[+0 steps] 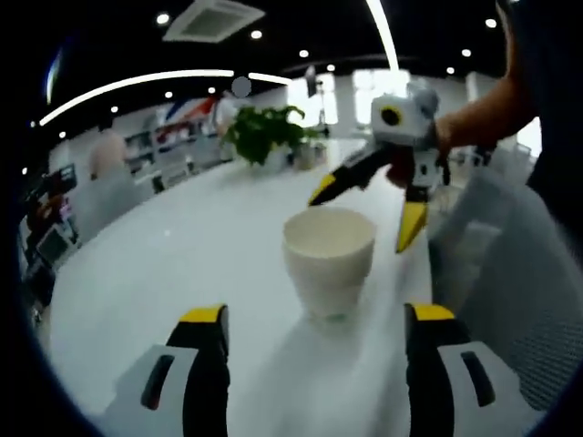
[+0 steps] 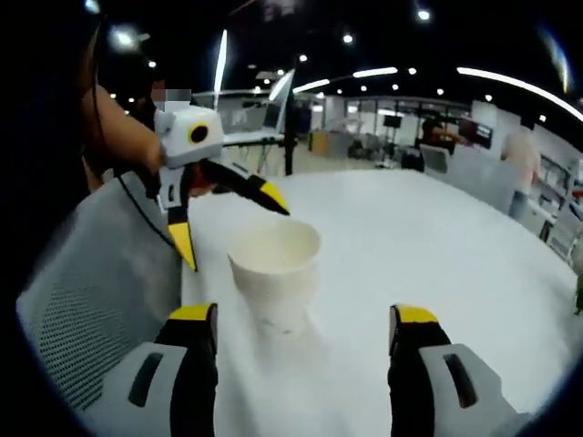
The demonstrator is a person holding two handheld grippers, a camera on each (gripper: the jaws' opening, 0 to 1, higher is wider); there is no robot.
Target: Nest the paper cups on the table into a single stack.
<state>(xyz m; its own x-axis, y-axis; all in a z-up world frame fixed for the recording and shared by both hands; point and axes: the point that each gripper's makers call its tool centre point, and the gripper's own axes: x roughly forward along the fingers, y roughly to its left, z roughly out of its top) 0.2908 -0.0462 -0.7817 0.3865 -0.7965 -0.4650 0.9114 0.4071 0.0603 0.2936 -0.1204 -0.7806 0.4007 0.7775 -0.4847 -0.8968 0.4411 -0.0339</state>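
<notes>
Left gripper view: low over the white table (image 1: 182, 246), looking forward between its own spread jaws, close to the paper cup (image 1: 329, 259); right gripper (image 1: 364, 214) faces it from beyond the cup

Right gripper view: opposite side of the same cup (image 2: 274, 271), equally near and low, left gripper (image 2: 232, 232) beyond

Shared: cup, tabletop (image 2: 437, 246), grey mesh chair (image 1: 510, 273) (image 2: 100, 291) at the table edge
</notes>
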